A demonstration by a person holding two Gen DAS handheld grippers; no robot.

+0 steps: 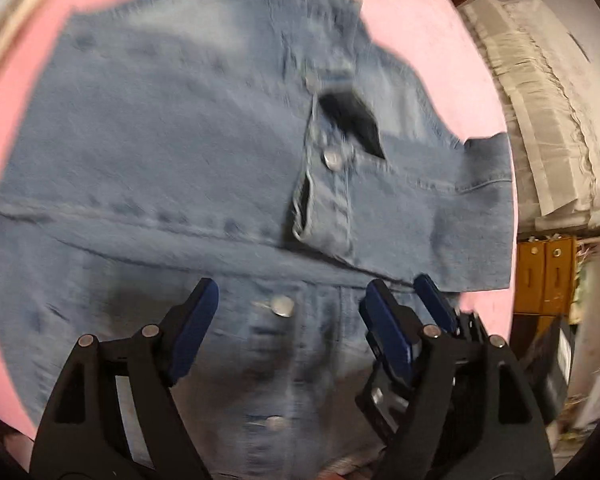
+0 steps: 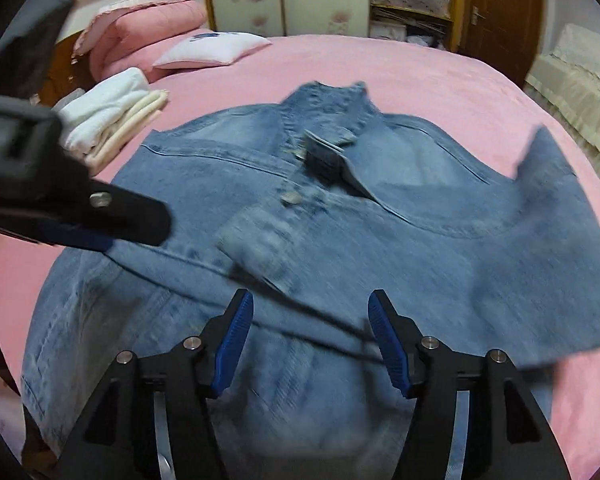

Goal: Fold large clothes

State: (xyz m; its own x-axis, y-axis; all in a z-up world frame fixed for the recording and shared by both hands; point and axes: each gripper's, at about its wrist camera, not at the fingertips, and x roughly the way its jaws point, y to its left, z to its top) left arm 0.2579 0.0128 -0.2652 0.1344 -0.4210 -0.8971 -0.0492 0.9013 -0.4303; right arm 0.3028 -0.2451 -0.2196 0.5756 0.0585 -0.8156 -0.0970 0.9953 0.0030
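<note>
A light blue denim jacket (image 1: 160, 168) lies front up on the pink bed, collar at the far side, with a sleeve folded across its chest. It also shows in the right wrist view (image 2: 400, 248), where the folded cuff (image 2: 260, 240) lies near the buttons. My left gripper (image 1: 288, 320) is open and empty above the button placket. My right gripper (image 2: 310, 332) is open and empty above the lower front of the jacket. The right gripper's fingertips (image 1: 432, 300) show at the right of the left wrist view. The left gripper (image 2: 112, 216) shows at the left of the right wrist view.
The pink bed sheet (image 2: 420, 76) surrounds the jacket. A stack of folded white and cream clothes (image 2: 112, 120) lies at the far left beside pink pillows (image 2: 148, 28). A cream covered sofa (image 2: 580, 80) stands at the right. A wardrobe and a brown door (image 2: 500, 12) are behind the bed.
</note>
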